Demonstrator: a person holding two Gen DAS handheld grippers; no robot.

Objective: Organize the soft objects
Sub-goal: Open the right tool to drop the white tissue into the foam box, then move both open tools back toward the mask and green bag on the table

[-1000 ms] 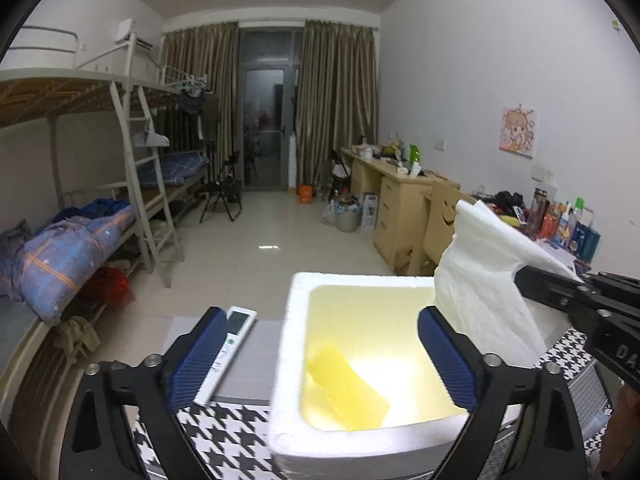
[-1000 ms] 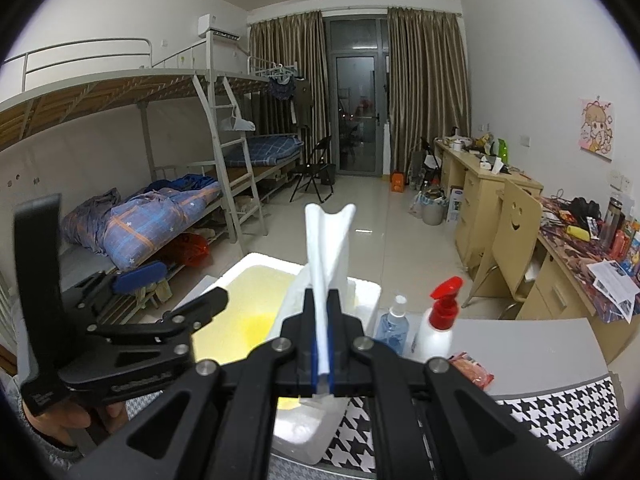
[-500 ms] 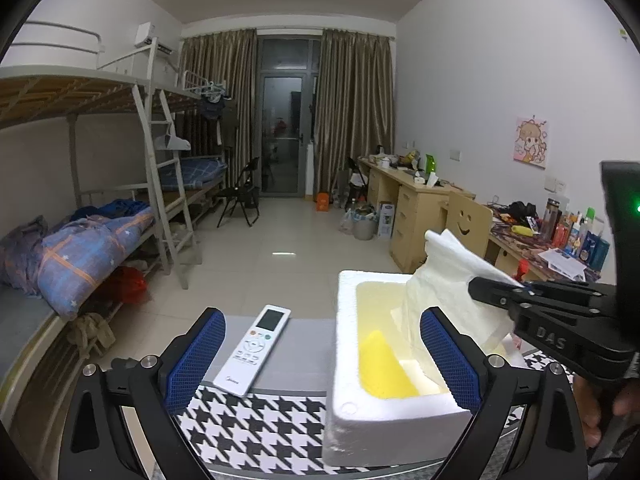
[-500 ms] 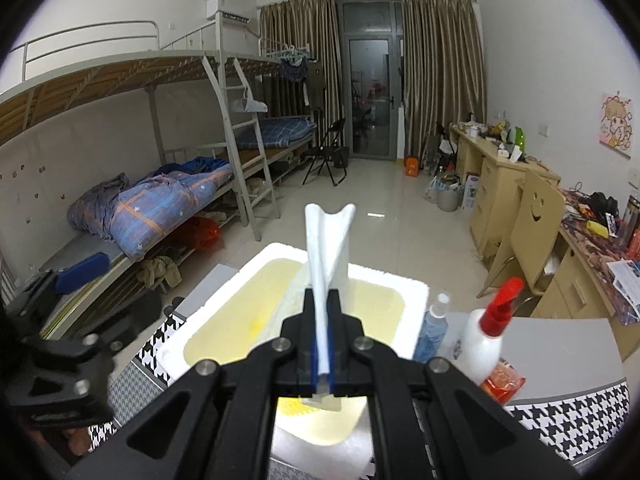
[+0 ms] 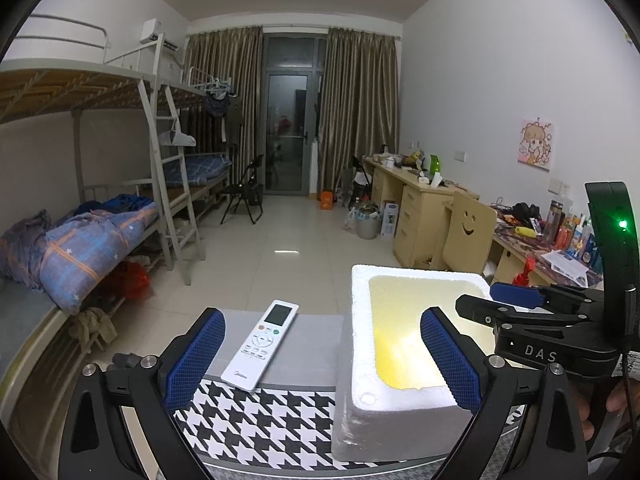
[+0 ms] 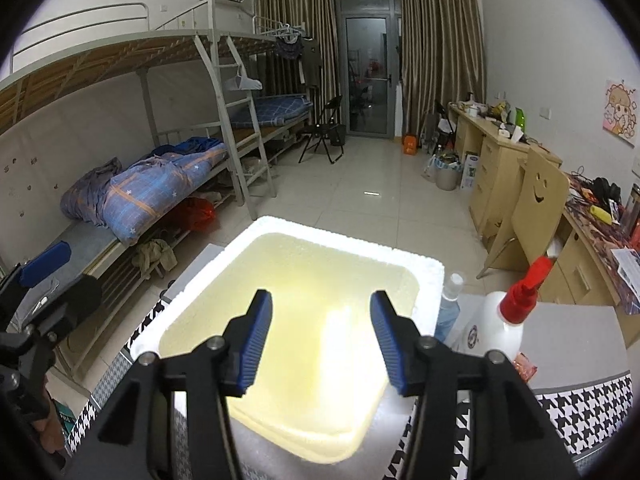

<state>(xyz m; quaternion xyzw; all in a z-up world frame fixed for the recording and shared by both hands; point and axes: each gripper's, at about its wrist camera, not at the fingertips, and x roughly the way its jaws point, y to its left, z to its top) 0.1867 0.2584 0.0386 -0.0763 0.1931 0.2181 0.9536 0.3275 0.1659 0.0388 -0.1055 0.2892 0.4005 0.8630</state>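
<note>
A white foam box [image 6: 344, 240] with a glowing yellow inside stands on the houndstooth-covered table [image 5: 260, 416]. My right gripper [image 6: 322, 344] hangs over the box with its jaws opening, and nothing shows between its blue pads. The left wrist view shows the right gripper [image 5: 500, 304] above the foam box [image 5: 400, 276], at its right side. Glare washes out the box floor, so I cannot make out the white cloth there. My left gripper [image 5: 320, 356] stands open and holds nothing, in front of the box's left edge.
A white remote [image 5: 262, 344] lies on the table left of the box. Right of the box stand a clear blue bottle [image 6: 448, 304], a white spray bottle with a red trigger [image 6: 516, 312] and a red packet [image 6: 524, 364]. Bunk beds left, desks right.
The right gripper's jaws have spread apart and the white folded cloth they pinched is gone from between them. In the left wrist view the box has slid rightward and the cloth is gone.
</note>
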